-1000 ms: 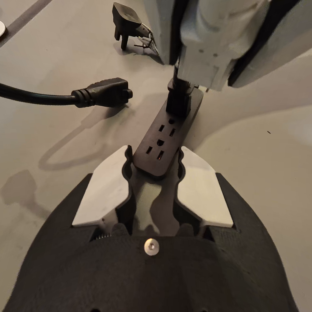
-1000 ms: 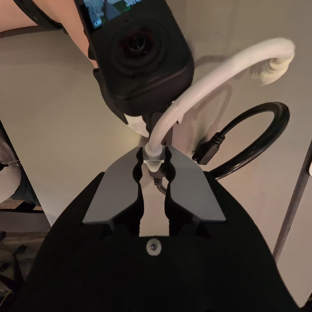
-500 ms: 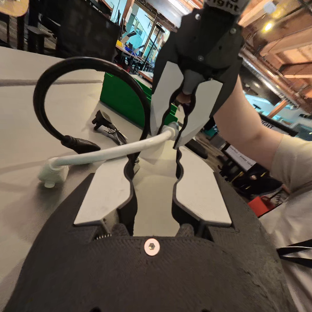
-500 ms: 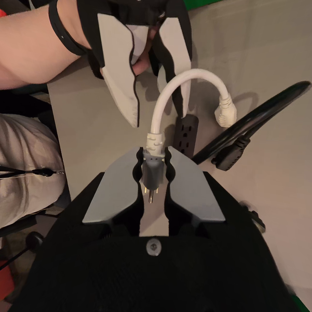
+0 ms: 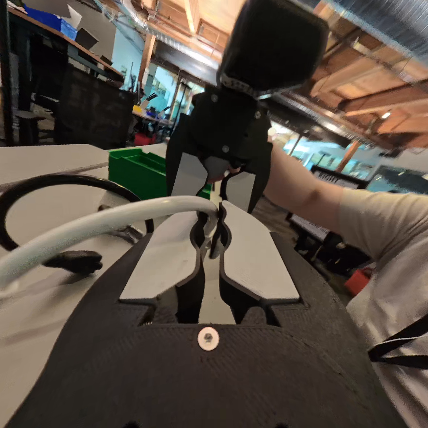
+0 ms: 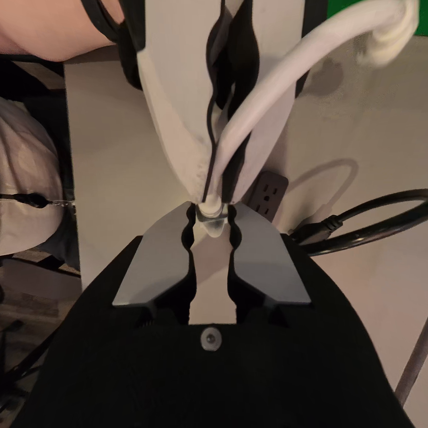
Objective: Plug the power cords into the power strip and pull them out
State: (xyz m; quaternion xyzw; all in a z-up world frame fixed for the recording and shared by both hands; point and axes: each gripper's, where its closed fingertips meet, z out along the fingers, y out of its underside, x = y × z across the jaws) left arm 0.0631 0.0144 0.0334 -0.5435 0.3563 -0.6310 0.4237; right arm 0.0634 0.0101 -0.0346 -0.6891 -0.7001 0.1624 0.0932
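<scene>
Left gripper [image 5: 218, 209]: my jaws were pressed together on the white cord [image 5: 115, 220], pinching it just behind its plug.
Right gripper [image 6: 209, 206]: my jaws were spread only a little, and the plug [image 6: 212, 223] sat between my fingertips; I could not tell if I really pinched it or only touched it.
White cord: it was in the air between my two grippers, its plug not in any socket. It made an arc to the side, and its other end [image 6: 231, 47] hung free and blurred.
Power strip [image 6: 269, 195]: black, it lay on the grey table [image 6: 115, 162] just behind the tips, partly hidden by the left gripper. The sockets I could see were empty.
Black cord [image 6: 370, 222]: it lay in a loop on the table beside the strip, its plug [image 6: 317, 234] also not inserted.
Other thing: a green box [image 5: 136, 176] stood farther on the table.
Progress: I judged that no cord was in the strip at this moment. It looked like a hand-over or a re-grip of the white plug.
What was left: to turn the prongs toward a socket and press in, or to put this cord down, if its turn was finished. This I could not tell.
</scene>
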